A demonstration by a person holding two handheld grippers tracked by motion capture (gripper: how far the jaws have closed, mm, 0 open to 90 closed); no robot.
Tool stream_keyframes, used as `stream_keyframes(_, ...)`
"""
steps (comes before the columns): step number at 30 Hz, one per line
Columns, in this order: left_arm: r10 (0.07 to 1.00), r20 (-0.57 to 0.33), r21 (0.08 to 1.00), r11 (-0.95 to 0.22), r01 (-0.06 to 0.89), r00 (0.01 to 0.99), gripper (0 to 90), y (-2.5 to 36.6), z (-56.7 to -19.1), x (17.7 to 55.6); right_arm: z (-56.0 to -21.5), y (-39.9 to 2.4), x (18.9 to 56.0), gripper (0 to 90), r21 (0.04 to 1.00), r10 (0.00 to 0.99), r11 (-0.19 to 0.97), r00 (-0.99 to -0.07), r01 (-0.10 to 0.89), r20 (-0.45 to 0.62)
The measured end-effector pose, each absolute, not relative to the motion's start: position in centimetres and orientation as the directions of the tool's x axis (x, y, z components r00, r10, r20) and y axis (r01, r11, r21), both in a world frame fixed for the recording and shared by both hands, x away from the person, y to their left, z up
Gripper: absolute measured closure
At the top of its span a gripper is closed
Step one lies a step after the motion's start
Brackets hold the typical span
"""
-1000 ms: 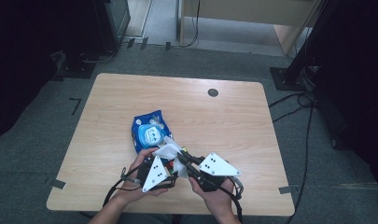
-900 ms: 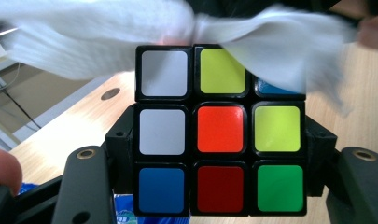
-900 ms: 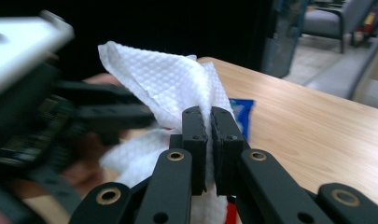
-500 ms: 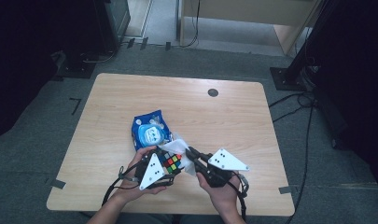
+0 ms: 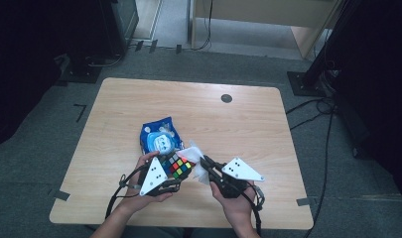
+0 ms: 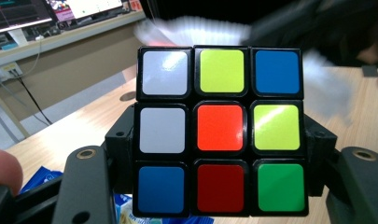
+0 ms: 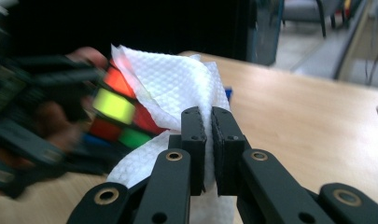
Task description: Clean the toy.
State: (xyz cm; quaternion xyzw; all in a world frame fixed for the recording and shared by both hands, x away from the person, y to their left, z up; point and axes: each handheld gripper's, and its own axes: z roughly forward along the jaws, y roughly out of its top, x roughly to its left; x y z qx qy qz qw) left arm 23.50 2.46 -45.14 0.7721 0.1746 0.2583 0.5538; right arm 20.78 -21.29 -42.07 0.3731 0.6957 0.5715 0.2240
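Right gripper view: my right gripper (image 7: pixel 208 135) pinches the paper towel (image 7: pixel 168 88); wiping the left-clamped cube (image 7: pixel 114 109) at nine o'clock comes next.

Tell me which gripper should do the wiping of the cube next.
Right. The right gripper is shut on the paper towel, which lies beside the Rubik's cube. The left gripper is clamped on the cube, holding it above the table, so it probably just steadies.

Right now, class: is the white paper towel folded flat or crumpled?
Crumpled: the paper towel bunches in loose folds, pinched in the right claw against the cube.
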Motion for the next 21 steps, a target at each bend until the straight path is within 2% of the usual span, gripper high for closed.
stream_keyframes(3,0.548,0.207,0.944,-0.33,-0.018,0.811,34.1,2.1,-45.3,23.4,-41.0,-20.2,19.6,85.5,0.979,0.737,0.075,-0.672,0.187,0.072)
stream_keyframes(7,0.543,0.24,0.936,-0.348,-0.045,0.805,34.1,1.8,-45.1,22.9,-41.1,-19.4,19.3,85.1,0.979,0.721,0.099,-0.691,0.176,0.052)
stream_keyframes(16,0.553,0.225,0.946,-0.32,-0.044,0.802,34.1,2.3,-44.8,23.1,-44.9,-22.3,22.7,85.2,0.923,0.82,0.125,-0.562,0.364,0.111)
stream_keyframes(21,0.562,0.215,0.946,-0.323,-0.028,0.798,34.1,2.7,-45.0,23.5,-45.9,-24.9,24.1,84.8,0.91,0.874,0.129,-0.479,0.395,0.084)
